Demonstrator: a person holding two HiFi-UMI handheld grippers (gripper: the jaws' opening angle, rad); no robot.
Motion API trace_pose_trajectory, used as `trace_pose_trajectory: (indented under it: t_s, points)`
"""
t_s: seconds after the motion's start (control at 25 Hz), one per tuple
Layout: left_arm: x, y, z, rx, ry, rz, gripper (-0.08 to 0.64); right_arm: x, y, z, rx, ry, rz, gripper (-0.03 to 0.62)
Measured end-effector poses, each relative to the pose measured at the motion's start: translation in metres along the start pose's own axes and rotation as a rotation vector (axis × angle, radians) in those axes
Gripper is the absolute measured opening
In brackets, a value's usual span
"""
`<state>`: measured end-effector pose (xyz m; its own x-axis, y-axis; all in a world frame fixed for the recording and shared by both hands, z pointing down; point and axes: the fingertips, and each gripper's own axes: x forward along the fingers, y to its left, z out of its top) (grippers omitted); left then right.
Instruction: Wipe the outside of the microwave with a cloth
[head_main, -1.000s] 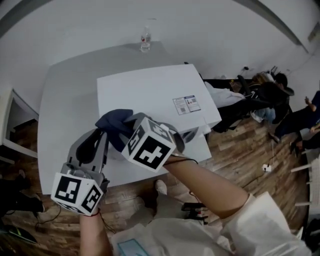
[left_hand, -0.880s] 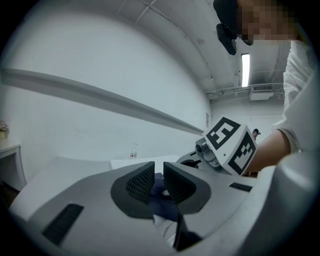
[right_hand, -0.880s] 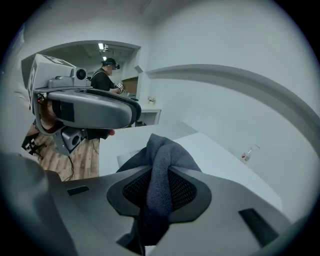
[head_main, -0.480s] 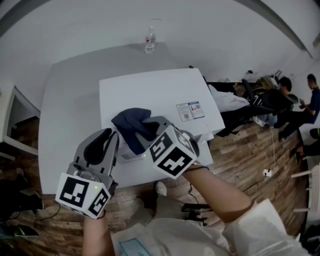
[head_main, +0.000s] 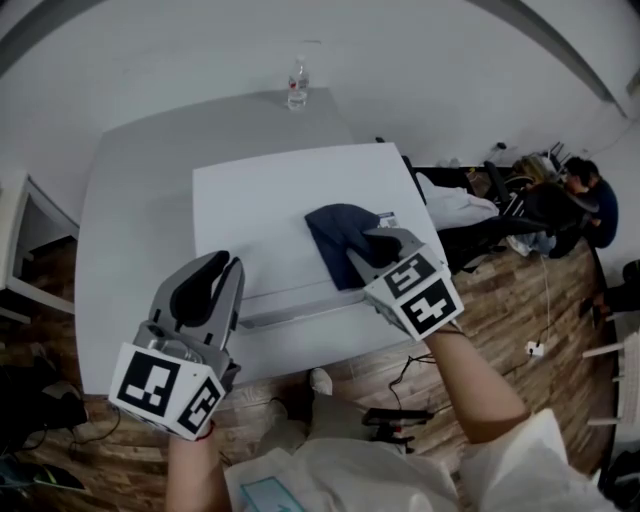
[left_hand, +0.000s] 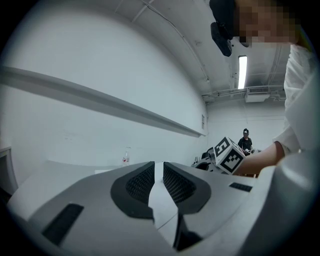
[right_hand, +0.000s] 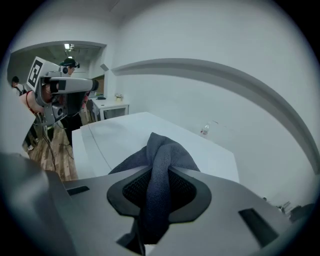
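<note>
Swept cloth (head_main: 335, 240) L to R across microwave (head_main: 270, 195) top.
Grips dark cloth tight in right hand-held gripper (head_main: 375, 245), pressing it on the white top near the right edge; had it at front-left approx. 1 s ago. Keeps left hand-held gripper (head_main: 225, 265) idle over front-left corner, jaws nearly together, nothing btwn. Prob. completes 1 pass of top; leaves front & sides to do.
</note>
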<state>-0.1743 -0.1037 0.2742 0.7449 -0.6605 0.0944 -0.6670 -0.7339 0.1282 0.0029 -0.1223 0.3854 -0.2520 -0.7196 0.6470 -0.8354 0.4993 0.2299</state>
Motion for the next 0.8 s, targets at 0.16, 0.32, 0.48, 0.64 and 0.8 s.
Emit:
trace_pose_trajectory:
  t_s: [0.16, 0.32, 0.48, 0.64, 0.8]
  points:
    - [0.011, -0.003, 0.002, 0.008, 0.002, -0.009, 0.044, -0.013, -0.045, -0.025, 0.045, 0.030, -0.085, 0.094]
    - [0.020, -0.005, 0.006, 0.019, 0.005, -0.013, 0.044, -0.021, -0.082, -0.041, 0.096, 0.049, -0.161, 0.094]
    - [0.025, -0.002, 0.010, 0.013, -0.005, -0.009, 0.044, -0.017, -0.103, -0.044, 0.113, 0.065, -0.205, 0.094]
    - [0.031, 0.000, 0.006, 0.007, 0.001, -0.007, 0.044, -0.005, -0.118, -0.037, 0.108, 0.072, -0.231, 0.094]
    - [0.033, 0.005, 0.004, -0.006, 0.003, -0.004, 0.044, 0.012, -0.119, -0.022, 0.099, 0.072, -0.228, 0.094]
